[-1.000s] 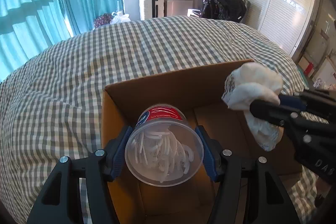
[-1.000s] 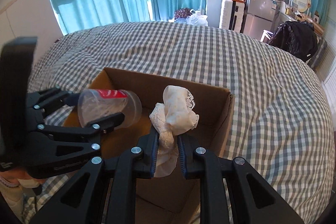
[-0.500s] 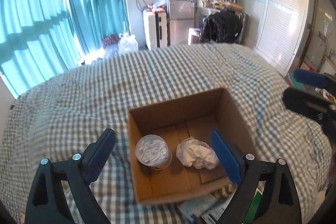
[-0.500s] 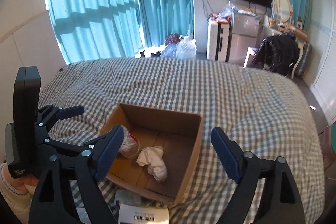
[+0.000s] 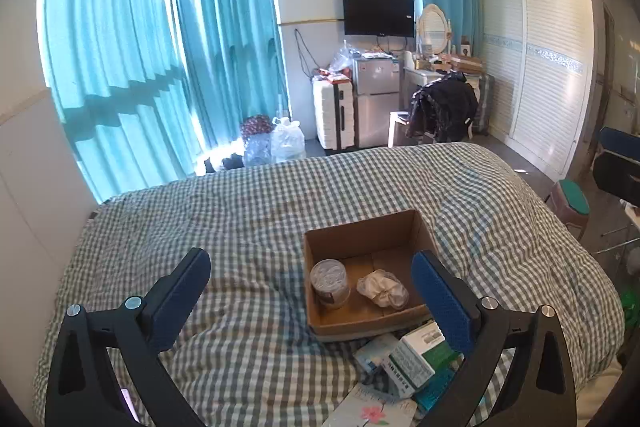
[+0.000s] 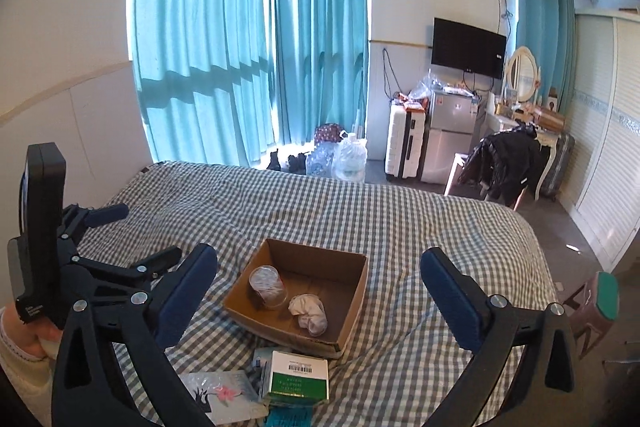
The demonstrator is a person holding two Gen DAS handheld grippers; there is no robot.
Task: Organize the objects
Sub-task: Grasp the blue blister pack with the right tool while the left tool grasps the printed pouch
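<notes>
An open cardboard box (image 5: 360,235) (image 6: 316,255) sits on the checked bed cover. Inside it a clear plastic cup (image 5: 330,281) (image 6: 267,287) stands at the left, and a crumpled white cloth (image 5: 382,287) (image 6: 309,311) lies beside it. My left gripper (image 5: 310,261) hangs well above and behind the box, its jaws opening wide with nothing between them. My right gripper (image 6: 319,257) is just as high, its jaws also opening and empty. In the right wrist view the left gripper (image 6: 146,233) shows at the left edge.
A green and white carton (image 5: 420,351) (image 6: 298,377), a flower-printed packet (image 6: 224,393) and other small packs lie against the box's near side. The bed (image 5: 240,211) stretches away behind. A green-topped stool (image 5: 572,199) stands to its right. A person's sleeve (image 6: 24,343) holds the left gripper.
Both grippers let go, the left of the cup and the right of the cloth. Both opened wide and rose up and back from the box. Cup and cloth now rest in the box.
</notes>
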